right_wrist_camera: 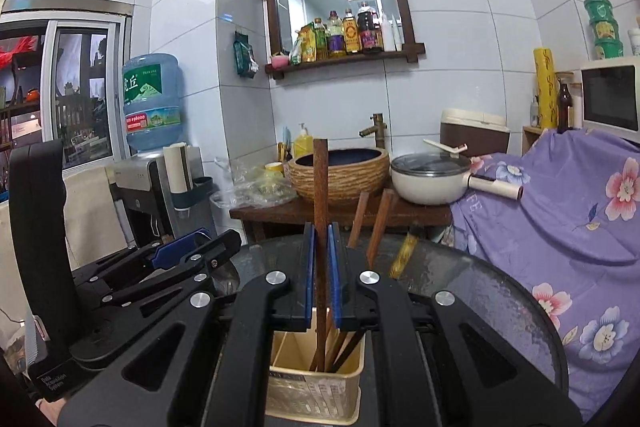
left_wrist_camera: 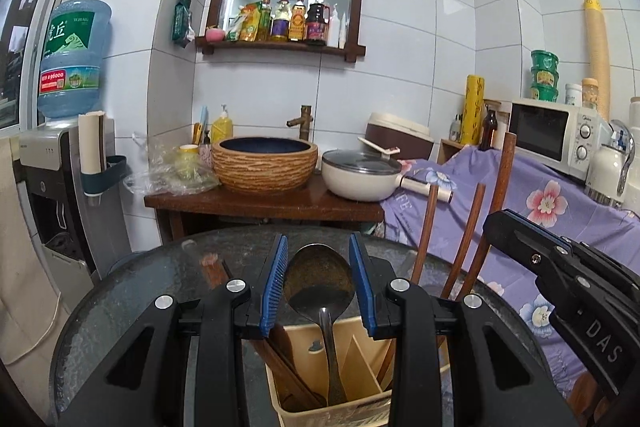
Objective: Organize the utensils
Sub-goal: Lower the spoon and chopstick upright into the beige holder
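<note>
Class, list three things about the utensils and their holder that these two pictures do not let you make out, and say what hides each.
- Left wrist view: whether the left tool grips the metal ladle; contact unclear.
- Right wrist view: lower end of the wooden chopstick in the right tool, hidden inside the beige holder.
- Both views: the holder's base, cut off by the frame edge.

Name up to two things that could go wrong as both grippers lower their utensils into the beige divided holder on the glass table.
1. The right gripper pinches one wooden chopstick low on its shaft; its compartment already holds several sticks, so the tip may jam.
2. The left gripper clamps the metal spoon by its smooth bowl, handle down; it could slip or twist. The light holder might tip.
</note>
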Motion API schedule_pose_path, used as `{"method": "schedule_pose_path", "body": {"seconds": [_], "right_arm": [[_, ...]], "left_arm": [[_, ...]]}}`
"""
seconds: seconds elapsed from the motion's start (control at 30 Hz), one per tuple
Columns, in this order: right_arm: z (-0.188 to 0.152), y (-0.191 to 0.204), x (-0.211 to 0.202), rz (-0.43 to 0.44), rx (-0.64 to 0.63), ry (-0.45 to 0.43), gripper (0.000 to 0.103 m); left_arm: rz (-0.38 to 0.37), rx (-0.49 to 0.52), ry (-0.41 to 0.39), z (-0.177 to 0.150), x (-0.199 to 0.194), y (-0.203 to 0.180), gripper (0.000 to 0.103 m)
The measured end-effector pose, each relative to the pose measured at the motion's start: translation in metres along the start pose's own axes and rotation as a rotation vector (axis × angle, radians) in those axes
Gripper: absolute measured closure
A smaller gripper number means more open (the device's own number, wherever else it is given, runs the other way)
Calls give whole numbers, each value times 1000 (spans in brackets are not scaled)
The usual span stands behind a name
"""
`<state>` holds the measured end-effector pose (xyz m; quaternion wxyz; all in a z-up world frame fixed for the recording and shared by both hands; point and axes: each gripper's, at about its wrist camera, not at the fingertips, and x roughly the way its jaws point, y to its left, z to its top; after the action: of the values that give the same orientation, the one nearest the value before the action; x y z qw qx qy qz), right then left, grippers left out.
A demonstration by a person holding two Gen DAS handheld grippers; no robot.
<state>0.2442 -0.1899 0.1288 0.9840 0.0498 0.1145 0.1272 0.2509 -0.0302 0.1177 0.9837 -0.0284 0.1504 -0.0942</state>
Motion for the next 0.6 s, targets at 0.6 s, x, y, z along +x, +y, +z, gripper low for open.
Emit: {"method": "schedule_pose_path", "body": {"seconds": [0.6], "right_arm": [[-18, -5, -3, -2, -19, 43, 95]], "left_arm": [[-27, 77, 145, -34, 18, -7, 66]]}}
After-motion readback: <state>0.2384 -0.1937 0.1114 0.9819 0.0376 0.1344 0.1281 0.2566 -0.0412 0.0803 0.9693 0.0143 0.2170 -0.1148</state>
